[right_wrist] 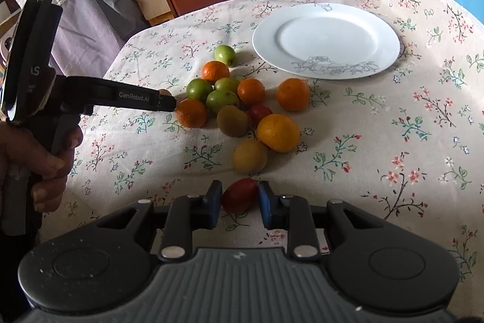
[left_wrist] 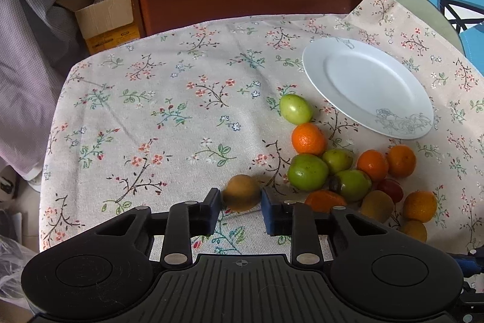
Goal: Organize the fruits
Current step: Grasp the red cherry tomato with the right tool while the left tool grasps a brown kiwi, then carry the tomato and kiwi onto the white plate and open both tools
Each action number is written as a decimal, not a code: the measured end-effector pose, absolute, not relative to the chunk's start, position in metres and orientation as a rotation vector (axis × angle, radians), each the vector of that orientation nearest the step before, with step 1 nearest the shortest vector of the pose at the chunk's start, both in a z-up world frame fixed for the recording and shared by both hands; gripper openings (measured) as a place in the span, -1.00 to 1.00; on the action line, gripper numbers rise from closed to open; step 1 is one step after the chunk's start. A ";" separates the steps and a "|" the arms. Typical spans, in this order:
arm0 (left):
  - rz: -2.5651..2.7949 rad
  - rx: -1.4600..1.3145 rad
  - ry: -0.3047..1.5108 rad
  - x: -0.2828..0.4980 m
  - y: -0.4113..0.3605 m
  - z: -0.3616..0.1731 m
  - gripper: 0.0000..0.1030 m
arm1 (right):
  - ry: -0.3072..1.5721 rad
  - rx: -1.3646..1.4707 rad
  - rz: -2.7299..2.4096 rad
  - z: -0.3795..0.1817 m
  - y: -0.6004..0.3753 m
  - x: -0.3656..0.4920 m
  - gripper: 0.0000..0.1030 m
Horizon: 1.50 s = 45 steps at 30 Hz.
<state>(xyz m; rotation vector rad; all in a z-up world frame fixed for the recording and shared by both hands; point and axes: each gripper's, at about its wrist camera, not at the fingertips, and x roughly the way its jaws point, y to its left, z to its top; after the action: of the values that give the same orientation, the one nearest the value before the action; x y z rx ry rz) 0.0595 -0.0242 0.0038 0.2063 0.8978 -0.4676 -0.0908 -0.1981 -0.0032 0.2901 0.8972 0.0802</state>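
We are clamping a brown kiwi point(left_wrist: 242, 192) between the left gripper point(left_wrist: 242, 212) jaws and a red fruit point(right_wrist: 239, 195) between the right gripper point(right_wrist: 239, 206) jaws, each across its middle; both are likely light, soft and bruisable, so we are squeezing gently.

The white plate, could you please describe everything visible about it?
The white plate is round, glossy, ceramic-looking, with a broad rim and a grey floral drawing along its near edge. It lies flat and empty on the floral tablecloth, beyond the fruit pile; no fruit or gripper touches it.
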 end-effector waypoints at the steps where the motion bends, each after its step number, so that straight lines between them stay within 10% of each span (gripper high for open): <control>1: -0.469 0.212 0.893 0.059 -0.025 0.004 -0.52 | 0.895 0.293 0.080 -0.003 -0.198 -0.091 -0.50; 45: -0.538 0.138 0.789 0.047 -0.020 0.042 -0.49 | 0.773 0.444 -0.007 0.020 -0.242 -0.067 -0.51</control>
<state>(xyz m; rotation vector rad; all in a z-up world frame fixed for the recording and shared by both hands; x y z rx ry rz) 0.0467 -0.0204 0.0419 0.1379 0.7892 -0.5382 -0.0666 -0.2418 0.0198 0.4440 0.7730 -0.0074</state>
